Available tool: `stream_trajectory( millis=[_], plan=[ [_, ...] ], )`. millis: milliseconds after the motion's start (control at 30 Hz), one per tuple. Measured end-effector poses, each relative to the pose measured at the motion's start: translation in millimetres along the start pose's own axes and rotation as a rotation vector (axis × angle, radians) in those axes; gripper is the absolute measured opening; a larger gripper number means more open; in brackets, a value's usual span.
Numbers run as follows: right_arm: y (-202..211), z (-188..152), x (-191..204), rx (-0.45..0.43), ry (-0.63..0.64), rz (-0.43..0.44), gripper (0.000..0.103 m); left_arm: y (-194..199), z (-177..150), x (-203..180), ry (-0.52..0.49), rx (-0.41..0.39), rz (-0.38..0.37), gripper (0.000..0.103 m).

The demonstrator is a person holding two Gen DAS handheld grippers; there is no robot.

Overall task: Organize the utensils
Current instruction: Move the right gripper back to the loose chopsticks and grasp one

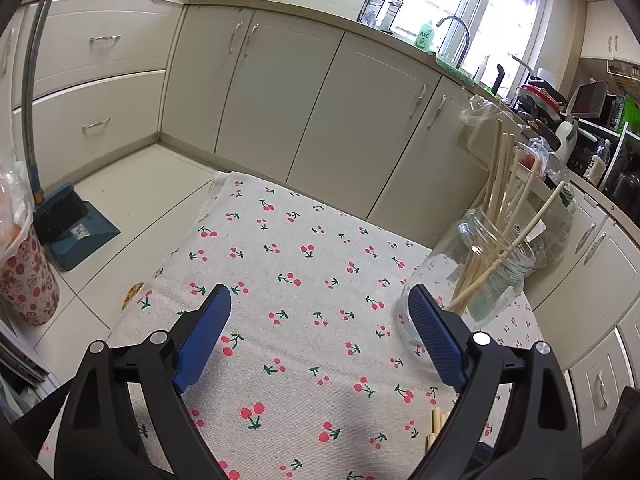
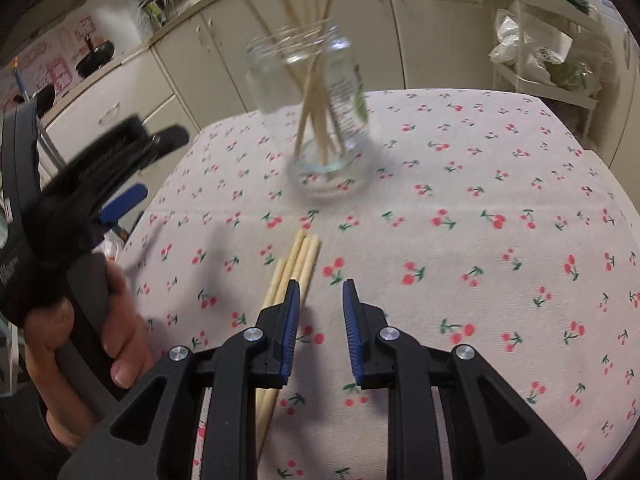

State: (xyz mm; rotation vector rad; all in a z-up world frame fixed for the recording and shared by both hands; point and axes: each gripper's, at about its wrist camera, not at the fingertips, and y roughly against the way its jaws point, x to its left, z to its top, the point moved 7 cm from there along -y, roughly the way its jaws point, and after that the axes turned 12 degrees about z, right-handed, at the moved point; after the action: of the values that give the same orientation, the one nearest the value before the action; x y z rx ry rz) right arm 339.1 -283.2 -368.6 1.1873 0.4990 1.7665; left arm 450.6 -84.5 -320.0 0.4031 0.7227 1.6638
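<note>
A clear glass jar (image 1: 492,272) holding several pale wooden chopsticks (image 1: 508,184) stands on the cherry-print tablecloth (image 1: 304,264). My left gripper (image 1: 320,293) is open wide over bare cloth, and its right finger is in front of the jar's base. In the right wrist view the jar (image 2: 320,112) stands further back. Several loose chopsticks (image 2: 298,260) lie on the cloth, running under the left finger of my right gripper (image 2: 321,286). That gripper is open by a narrow gap with only cloth between its pads. Chopstick ends (image 1: 436,424) also show at the bottom of the left wrist view.
A hand (image 2: 116,320) holds the left gripper at the table's left edge. On the floor to the left stand a blue dustpan with brush (image 1: 76,224) and a floral bag (image 1: 28,280). Cream cabinets (image 1: 320,120) lie behind, and a white rack with bags (image 2: 536,52) stands to the right.
</note>
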Motion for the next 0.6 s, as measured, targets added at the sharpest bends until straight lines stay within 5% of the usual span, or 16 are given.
stream_trajectory(
  millis=[600],
  plan=[
    [2.2, 1.8, -5.0, 0.071, 0.092, -0.127, 0.022, -2.7, -1.6, 0.2, 0.004, 0.004, 0.001, 0.087]
  ],
)
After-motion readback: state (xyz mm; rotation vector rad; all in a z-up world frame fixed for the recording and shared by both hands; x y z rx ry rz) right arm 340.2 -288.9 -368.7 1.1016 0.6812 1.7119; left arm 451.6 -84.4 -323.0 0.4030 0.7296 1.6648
